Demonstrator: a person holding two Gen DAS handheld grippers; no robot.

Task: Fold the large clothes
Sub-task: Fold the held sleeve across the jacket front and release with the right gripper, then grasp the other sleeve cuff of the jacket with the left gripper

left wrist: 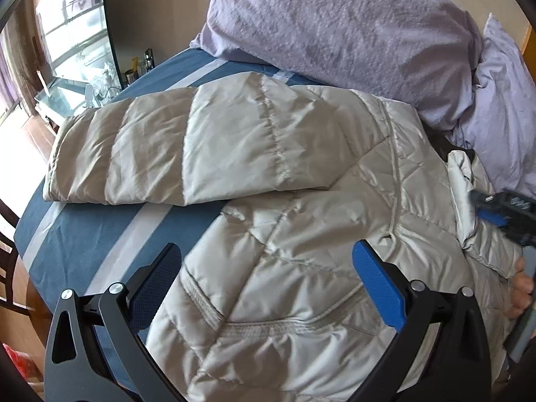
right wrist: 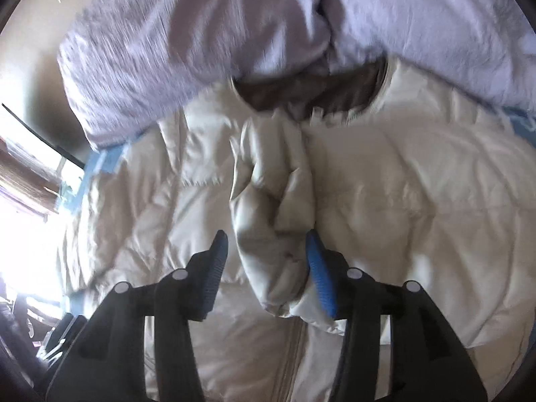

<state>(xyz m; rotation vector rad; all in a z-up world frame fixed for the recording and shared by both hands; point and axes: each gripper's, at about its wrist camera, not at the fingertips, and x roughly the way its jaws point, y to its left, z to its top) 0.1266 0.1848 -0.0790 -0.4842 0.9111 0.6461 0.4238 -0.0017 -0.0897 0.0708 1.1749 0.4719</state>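
A cream quilted puffer jacket (left wrist: 301,207) lies spread on a blue striped bed sheet (left wrist: 77,248). One sleeve (left wrist: 167,147) stretches out to the left across the sheet. My left gripper (left wrist: 268,284) hovers over the jacket's body, jaws wide open and holding nothing. In the right wrist view the jacket (right wrist: 418,184) fills the frame. A bunched fold of it (right wrist: 274,207) lies between the fingers of my right gripper (right wrist: 268,261). The fold leans on the blue pad (right wrist: 321,278), with a gap to the dark pad. The right gripper (left wrist: 495,214) also shows blurred at the jacket's right side.
Lilac bedding (left wrist: 335,23) is piled at the head of the bed, against the jacket's collar (right wrist: 311,93). A glass-topped table (left wrist: 67,90) with small items stands beyond the bed's left edge. A dark wooden chair (left wrist: 6,261) is at the near left. A hand (left wrist: 522,284) shows at the right edge.
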